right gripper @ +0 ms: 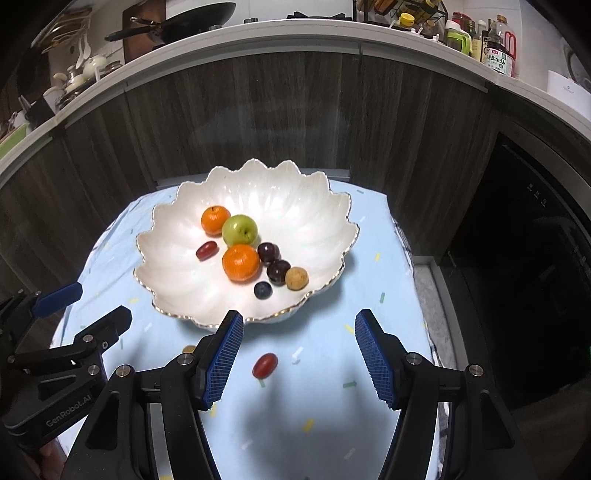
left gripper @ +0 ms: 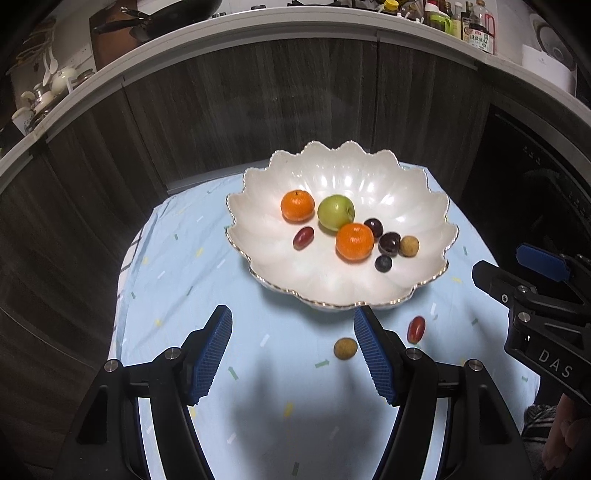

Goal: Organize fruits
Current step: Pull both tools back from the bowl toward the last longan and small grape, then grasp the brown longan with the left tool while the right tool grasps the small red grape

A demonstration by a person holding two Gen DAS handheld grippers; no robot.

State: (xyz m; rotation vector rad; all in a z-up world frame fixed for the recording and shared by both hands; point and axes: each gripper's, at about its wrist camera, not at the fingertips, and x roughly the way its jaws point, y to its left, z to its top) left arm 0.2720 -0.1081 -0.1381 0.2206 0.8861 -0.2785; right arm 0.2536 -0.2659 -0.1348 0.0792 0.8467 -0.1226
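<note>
A white scalloped bowl (left gripper: 424,206) (right gripper: 314,206) stands on a light blue cloth. It holds two oranges (left gripper: 354,242), a green apple (left gripper: 336,212), a red grape (left gripper: 303,238), dark plums, a blueberry and a tan longan (left gripper: 409,246). A red grape (left gripper: 416,328) (right gripper: 265,365) and a tan longan (left gripper: 345,348) (right gripper: 189,349) lie on the cloth in front of the bowl. My left gripper (left gripper: 293,354) is open and empty, the longan just inside its right finger. My right gripper (right gripper: 299,360) is open and empty, the grape between its fingers.
The small table (left gripper: 177,236) stands before dark wooden cabinets under a counter with pans and bottles (left gripper: 476,26). The table drops off at left, right and back edges. A dark appliance (right gripper: 535,240) is to the right.
</note>
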